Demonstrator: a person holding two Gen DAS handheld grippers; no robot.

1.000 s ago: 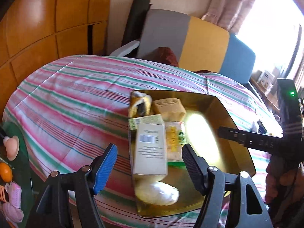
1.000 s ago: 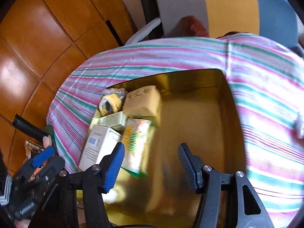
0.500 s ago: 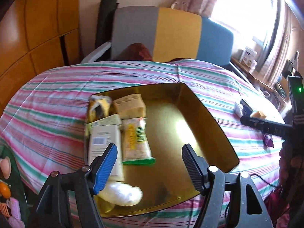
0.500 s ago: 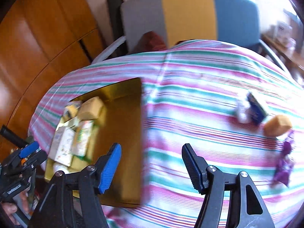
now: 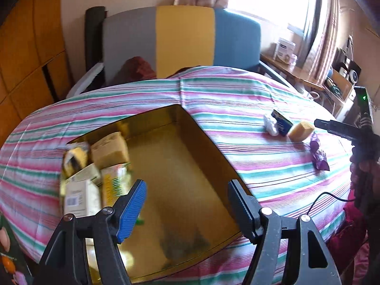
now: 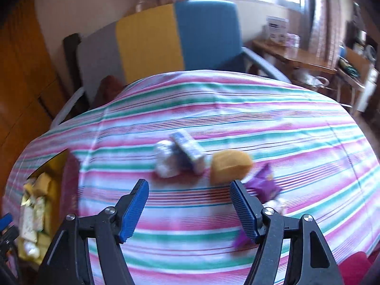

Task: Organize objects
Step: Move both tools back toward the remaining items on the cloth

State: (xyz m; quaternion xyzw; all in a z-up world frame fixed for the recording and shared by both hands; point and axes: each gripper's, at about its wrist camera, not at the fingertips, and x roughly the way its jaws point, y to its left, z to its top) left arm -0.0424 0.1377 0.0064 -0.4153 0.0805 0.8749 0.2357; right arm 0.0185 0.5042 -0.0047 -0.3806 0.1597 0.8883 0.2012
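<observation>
While several packets and boxes already sit in the shiny gold rectangular tray (image 5: pixel 204 133), I judge the job half done: my left gripper (image 5: pixel 186 210) and right gripper (image 6: pixel 190 210), its jaws just opened wider, both gape empty, with the yellow sponge block (image 6: pixel 229 166), small blue-and-white box (image 6: pixel 188 149) and crinkled purple wrapper (image 6: pixel 262 187) loose on the striped cloth (image 6: pixel 237 109).

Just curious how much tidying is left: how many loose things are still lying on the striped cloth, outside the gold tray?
4, clustered together: a white bundle, a blue box touching it, a yellow sponge beside that, and a purple wrapper nearest the edge. More may lie out of view.
</observation>
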